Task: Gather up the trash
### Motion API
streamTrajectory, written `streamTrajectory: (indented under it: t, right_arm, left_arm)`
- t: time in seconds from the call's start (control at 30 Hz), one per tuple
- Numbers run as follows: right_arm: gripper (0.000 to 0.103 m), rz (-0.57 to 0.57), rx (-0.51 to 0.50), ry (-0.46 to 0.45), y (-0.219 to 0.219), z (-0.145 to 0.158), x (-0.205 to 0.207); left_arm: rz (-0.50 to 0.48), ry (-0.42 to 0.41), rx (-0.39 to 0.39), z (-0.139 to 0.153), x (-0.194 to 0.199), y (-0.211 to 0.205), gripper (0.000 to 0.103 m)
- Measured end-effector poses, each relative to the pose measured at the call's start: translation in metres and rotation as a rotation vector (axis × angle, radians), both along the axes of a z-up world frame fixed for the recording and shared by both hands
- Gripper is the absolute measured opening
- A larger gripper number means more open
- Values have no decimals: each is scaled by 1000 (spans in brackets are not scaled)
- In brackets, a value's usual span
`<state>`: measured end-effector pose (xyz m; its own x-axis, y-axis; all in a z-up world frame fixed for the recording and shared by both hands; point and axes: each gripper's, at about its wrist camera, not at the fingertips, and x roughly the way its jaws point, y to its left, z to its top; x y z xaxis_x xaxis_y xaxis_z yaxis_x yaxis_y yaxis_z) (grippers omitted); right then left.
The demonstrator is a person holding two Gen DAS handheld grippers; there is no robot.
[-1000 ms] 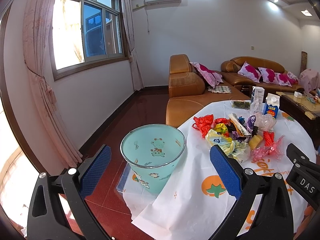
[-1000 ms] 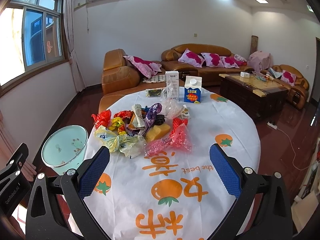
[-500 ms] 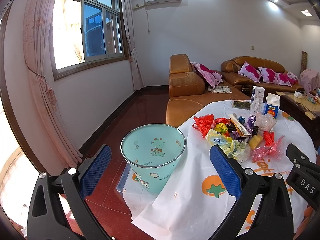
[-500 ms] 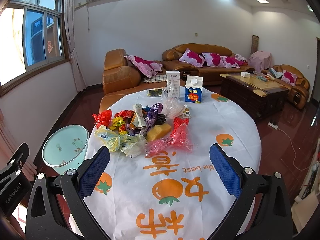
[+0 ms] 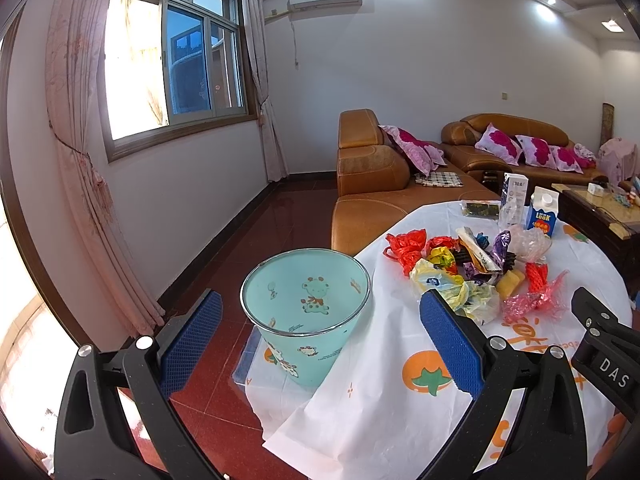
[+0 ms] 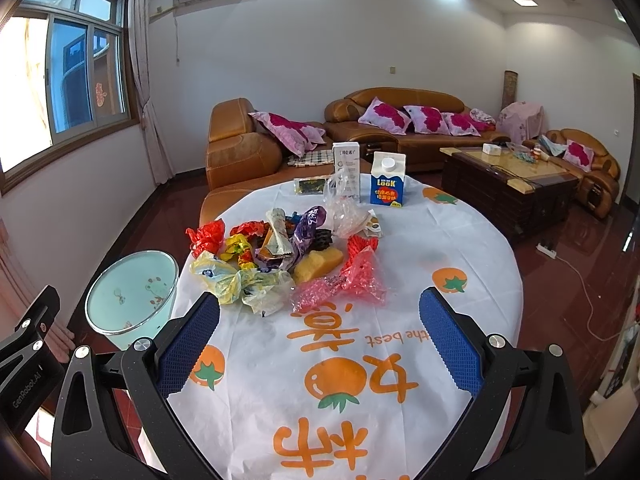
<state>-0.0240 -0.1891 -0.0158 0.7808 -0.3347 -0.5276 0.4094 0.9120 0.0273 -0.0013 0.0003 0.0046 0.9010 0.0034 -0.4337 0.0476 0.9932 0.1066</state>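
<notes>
Left wrist view: my left gripper (image 5: 320, 338) is spread wide with nothing between the blue pads, and the mint bin (image 5: 306, 312) sits straight ahead between the fingers, its rim just beside the draped tablecloth (image 5: 384, 392). The trash heap (image 5: 472, 270) lies ahead and to the right, beyond the right pad.

Right wrist view: my right gripper (image 6: 320, 340) is just as wide open and empty, held back from the wrappers (image 6: 280, 256), which are dead ahead and slightly left. The milk carton (image 6: 387, 179) stands farther on, behind them.

The risk I see: those crinkled bags are tangled, so pinching one could drag its neighbours off the edge, or the cloth could snag and tug the bin.
</notes>
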Motion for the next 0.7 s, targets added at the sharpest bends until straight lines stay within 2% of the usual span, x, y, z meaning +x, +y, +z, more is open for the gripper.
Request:
streamTrajectory:
  t: [0.7]
  right_arm:
    - [98,10,30,33,-10,-12,11]
  left_arm:
    - [7,46,31,-18,11,-5,97]
